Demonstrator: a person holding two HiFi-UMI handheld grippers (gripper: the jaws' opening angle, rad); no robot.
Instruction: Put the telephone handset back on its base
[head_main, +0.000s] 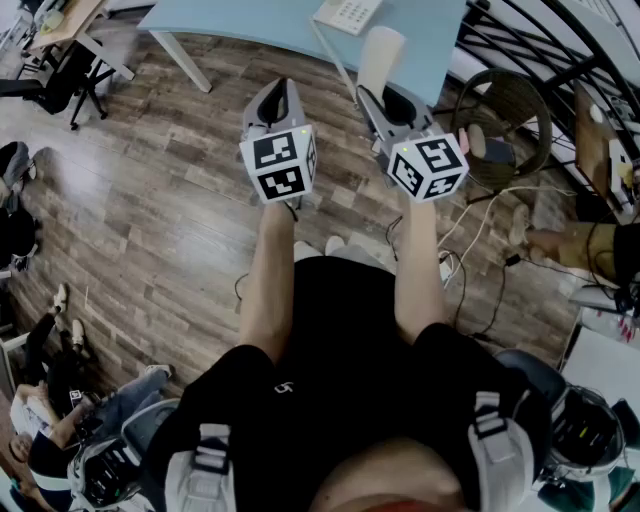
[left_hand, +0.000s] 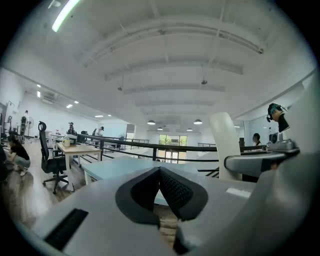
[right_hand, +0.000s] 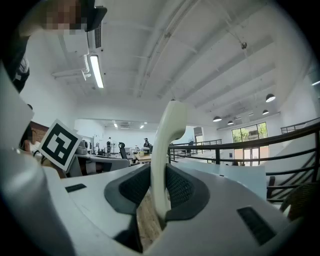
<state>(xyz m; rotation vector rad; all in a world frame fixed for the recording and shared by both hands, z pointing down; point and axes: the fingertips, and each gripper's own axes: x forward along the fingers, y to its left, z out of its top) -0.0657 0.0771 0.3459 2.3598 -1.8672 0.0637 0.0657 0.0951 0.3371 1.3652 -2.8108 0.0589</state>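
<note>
Smooth glossy plastic handset (right_hand: 170, 130), matt ribbed pads (right_hand: 181, 189), wood-grain plank floor (head_main: 150, 200)

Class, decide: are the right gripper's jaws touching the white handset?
Touching. The right gripper view shows the handset standing upright inside the right gripper, with both dark pads pressed against its sides.

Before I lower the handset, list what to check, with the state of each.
1. Grip: ok. The right gripper has its jaws closed on the lower part of the handset, which stands upright.
2. Base in sight: ok. It sits on the table ahead, partly cut off at the edge of the head view.
3. Cradle free: cannot tell, because too little of the base shows.
4. Handset seated: not ok. It is held in the air, apart from the base.
5. Left gripper out of the way: ok. Its jaws are together and empty, beside the right one.
</note>
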